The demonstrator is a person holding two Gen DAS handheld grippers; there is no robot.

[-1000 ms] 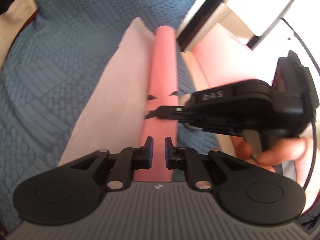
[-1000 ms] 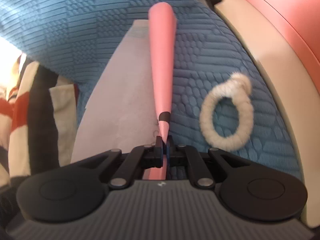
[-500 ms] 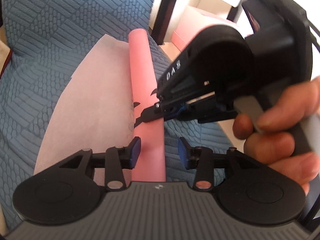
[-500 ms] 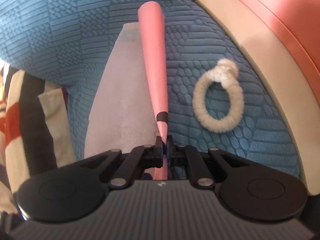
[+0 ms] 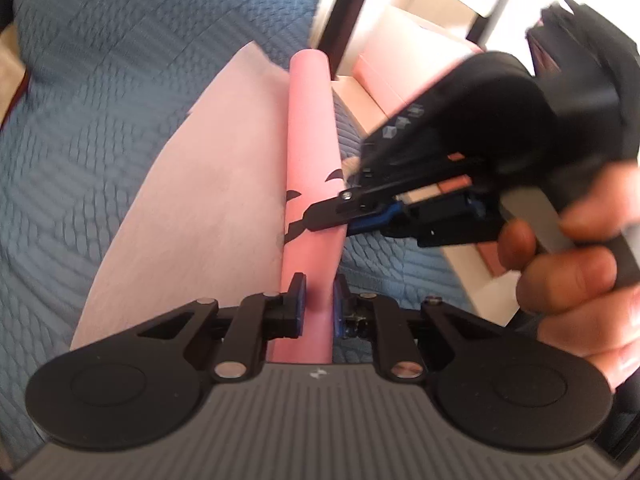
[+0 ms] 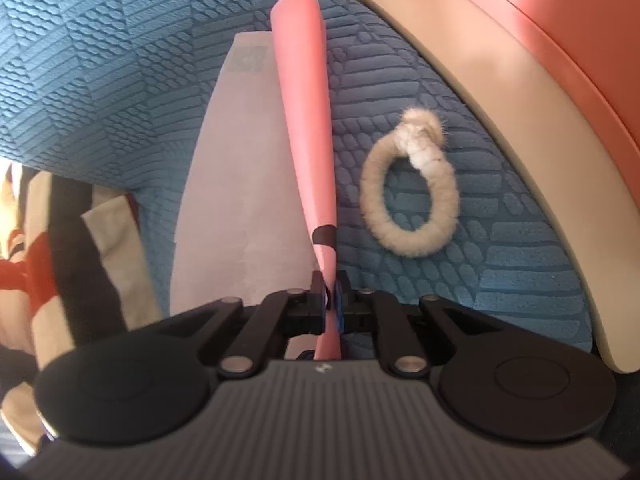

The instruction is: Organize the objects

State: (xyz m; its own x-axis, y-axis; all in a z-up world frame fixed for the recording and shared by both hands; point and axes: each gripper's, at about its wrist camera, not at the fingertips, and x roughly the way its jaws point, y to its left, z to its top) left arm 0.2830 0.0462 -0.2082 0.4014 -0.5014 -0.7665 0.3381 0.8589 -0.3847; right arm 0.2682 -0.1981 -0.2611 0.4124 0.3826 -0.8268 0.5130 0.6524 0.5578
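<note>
A pink paper roll point(image 5: 310, 120) lies along a blue quilted bedspread point(image 5: 100, 100), with its loose pale sheet point(image 5: 208, 184) spread to the left. My left gripper point(image 5: 318, 300) has the roll's near end between its jaws; they are closing and the pads touch both sides. My right gripper point(image 5: 308, 224) reaches in from the right and pinches the roll's edge at mid-length. In the right wrist view that gripper point(image 6: 330, 300) holds a flattened fold of the roll point(image 6: 304, 80), and its jaws are starting to open.
A fluffy white ring point(image 6: 408, 240) lies on the bedspread just right of the roll. A striped cloth point(image 6: 60, 260) sits at the left. A beige and pink bed frame point(image 6: 520, 120) runs along the right. A person's hand point(image 5: 572, 280) holds the right gripper.
My left jaws spread wide off the roll half a second ago and have now come back against it. The right gripper tilted up and closer in the left wrist view, keeping its pinch.
</note>
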